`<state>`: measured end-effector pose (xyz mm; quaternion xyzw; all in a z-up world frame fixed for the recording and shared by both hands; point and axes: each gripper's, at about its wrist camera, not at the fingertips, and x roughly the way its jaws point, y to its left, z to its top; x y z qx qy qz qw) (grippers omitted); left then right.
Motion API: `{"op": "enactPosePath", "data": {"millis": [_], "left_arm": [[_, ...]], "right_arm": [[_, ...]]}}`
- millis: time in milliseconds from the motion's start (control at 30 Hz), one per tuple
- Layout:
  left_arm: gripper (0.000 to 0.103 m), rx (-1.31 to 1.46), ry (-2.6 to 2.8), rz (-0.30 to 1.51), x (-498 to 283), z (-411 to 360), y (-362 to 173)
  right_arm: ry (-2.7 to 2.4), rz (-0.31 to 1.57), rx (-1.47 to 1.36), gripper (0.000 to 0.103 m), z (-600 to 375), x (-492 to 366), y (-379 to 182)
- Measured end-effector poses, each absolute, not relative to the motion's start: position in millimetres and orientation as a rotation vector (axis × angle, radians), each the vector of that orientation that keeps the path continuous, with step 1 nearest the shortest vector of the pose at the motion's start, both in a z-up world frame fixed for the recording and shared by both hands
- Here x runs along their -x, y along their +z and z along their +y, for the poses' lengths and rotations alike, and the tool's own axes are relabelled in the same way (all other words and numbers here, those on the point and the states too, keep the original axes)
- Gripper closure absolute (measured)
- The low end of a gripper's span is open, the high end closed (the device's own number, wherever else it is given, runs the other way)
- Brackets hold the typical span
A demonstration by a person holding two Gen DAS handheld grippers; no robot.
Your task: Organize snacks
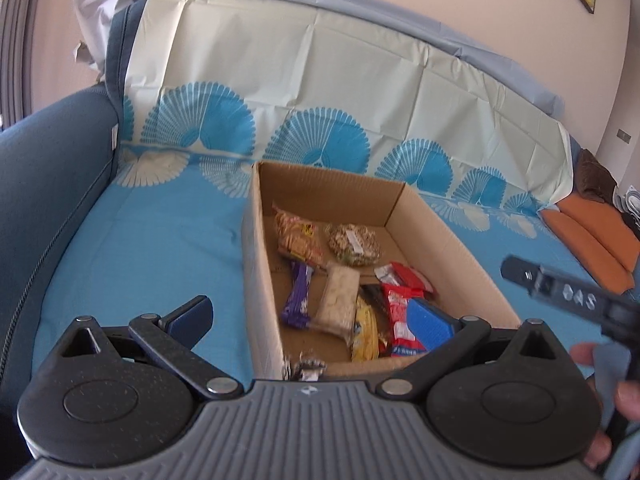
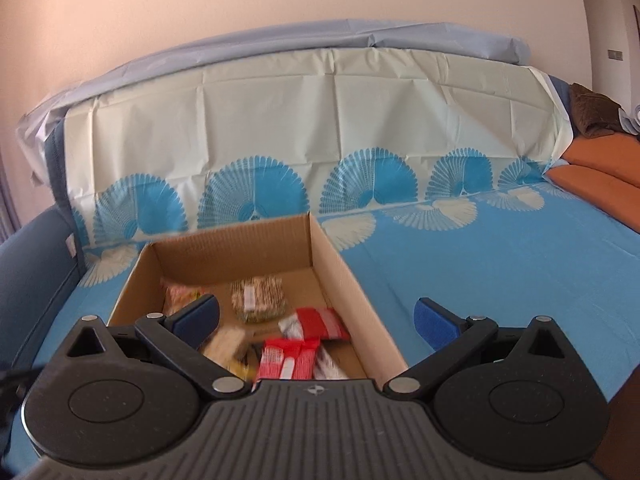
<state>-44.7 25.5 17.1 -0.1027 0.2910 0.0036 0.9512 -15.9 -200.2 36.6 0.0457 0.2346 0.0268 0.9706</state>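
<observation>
Snacks, assorted packets: all lie loose inside cardboard box on sofa; left hand-held gripper and right hand-held gripper both wide, empty, above box; stage undecidable, either packing finished or sorting pending.

Snack packets are crowding the near half of the open cardboard box, leaving bare floor at its far right corner. The blue cloth is lying clear on both sides, orange cushions blocking the far right edge.
</observation>
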Motion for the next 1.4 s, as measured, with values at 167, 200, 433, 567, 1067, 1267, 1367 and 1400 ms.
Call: {"op": "enactPosePath", "data": {"millis": [167,200,433,567,1067,1267,1367,1400], "left_arm": [[0.0,0.217,0.024,0.62,50.5,22.7,-1.1],[0.0,0.213,0.027,0.626,51.1,21.4,-3.4],[0.0,0.223,0.048,0.651,48.5,22.0,-6.3],[0.0,0.217,0.056,0.664,46.6,18.4,-8.1],[0.0,0.213,0.077,0.665,45.3,18.2,-7.8],[0.0,0.209,0.075,0.661,45.2,17.5,-7.7],[0.0,0.212,0.077,0.663,45.1,17.3,-7.6],[0.0,0.212,0.077,0.663,45.0,17.4,-7.6]], "right_arm": [[0.104,0.535,-0.04,0.001,-182.5,43.5,21.1],[0.107,0.521,0.007,0.001,-176.3,46.3,20.6],[0.105,0.551,0.039,0.001,-171.3,39.7,15.2],[0.126,0.549,0.054,0.001,-166.1,39.3,15.2],[0.124,0.561,0.074,0.001,-157.5,35.4,11.3],[0.125,0.565,0.071,0.001,-158.0,33.7,11.4],[0.122,0.567,0.072,0.001,-157.5,33.4,11.1],[0.122,0.567,0.072,0.001,-157.5,33.3,10.9]]}}
